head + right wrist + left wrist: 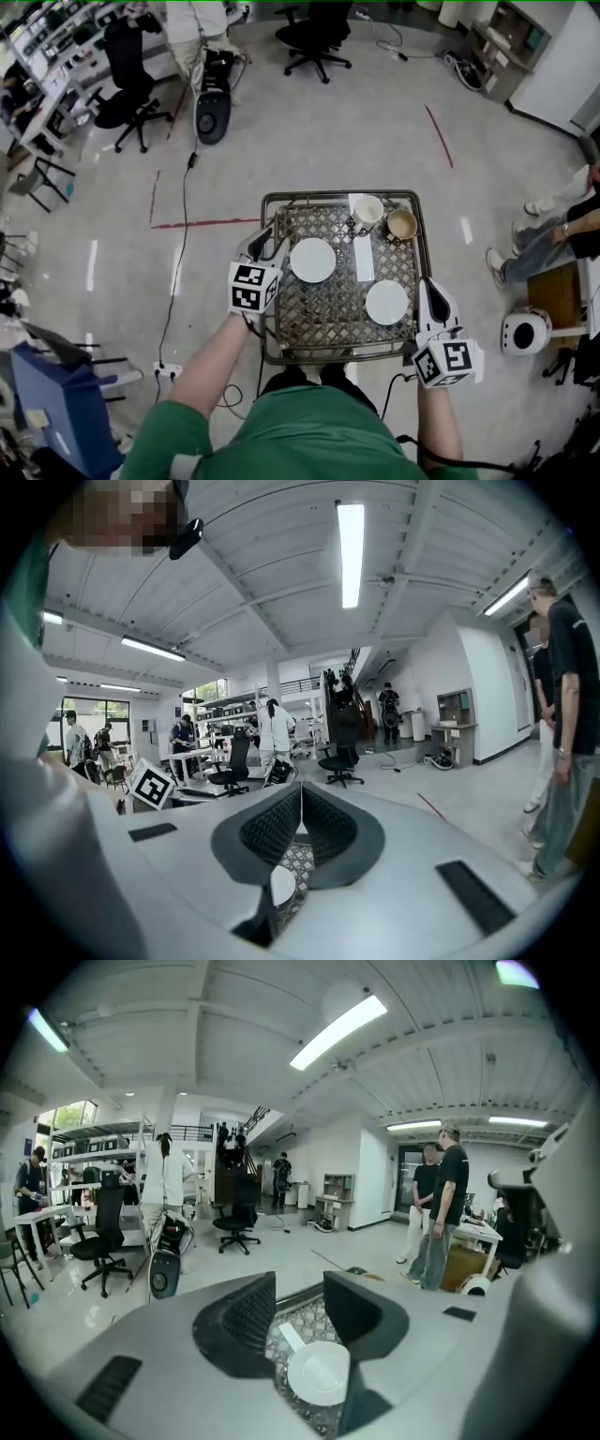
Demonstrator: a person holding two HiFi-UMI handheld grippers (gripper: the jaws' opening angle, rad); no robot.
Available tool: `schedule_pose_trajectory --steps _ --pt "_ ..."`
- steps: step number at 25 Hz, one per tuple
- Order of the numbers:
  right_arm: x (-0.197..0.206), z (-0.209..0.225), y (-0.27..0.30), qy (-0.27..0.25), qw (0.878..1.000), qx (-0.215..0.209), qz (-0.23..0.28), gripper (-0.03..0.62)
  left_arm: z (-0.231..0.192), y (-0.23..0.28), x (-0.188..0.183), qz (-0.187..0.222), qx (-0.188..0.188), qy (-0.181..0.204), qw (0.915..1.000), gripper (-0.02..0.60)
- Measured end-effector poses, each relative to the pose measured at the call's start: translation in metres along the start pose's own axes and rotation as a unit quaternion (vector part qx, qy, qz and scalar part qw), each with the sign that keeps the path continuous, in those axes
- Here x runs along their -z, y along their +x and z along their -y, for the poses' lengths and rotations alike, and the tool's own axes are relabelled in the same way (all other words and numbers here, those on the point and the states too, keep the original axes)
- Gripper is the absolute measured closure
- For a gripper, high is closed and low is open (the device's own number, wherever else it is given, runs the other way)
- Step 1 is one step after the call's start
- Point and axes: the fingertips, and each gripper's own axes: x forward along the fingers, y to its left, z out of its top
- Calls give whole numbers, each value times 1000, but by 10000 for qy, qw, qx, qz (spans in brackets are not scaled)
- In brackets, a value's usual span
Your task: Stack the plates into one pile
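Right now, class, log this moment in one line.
left plate: unstacked | right plate: apart | left gripper: open, empty | right gripper: shut, empty

We find the table [328, 314] at the centre of the head view, with the floor [356, 131] all around it. On it the left plate [312, 260] lies toward the upper left and the right plate [386, 302] toward the lower right, the two apart. A flat strip [363, 258] lies just right of the left plate, above the right plate. At the table's upper right corner the left cup [367, 211] and the right cup [402, 224] stand side by side. The left gripper [264, 240] is at the table's left edge and the right gripper [428, 292] at its right edge, beside the right plate.
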Motion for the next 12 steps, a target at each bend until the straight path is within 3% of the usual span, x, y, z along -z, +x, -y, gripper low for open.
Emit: schedule_pose_trajectory --steps 7,12 --pt "-13 -2 -6 -82 9996 -96 240 571 15 -61 -44 601 -148 -50 9981 414" --pt "-9 19 -11 -10 9997 -32 233 571 30 -98 -59 890 -278 -176 9955 414"
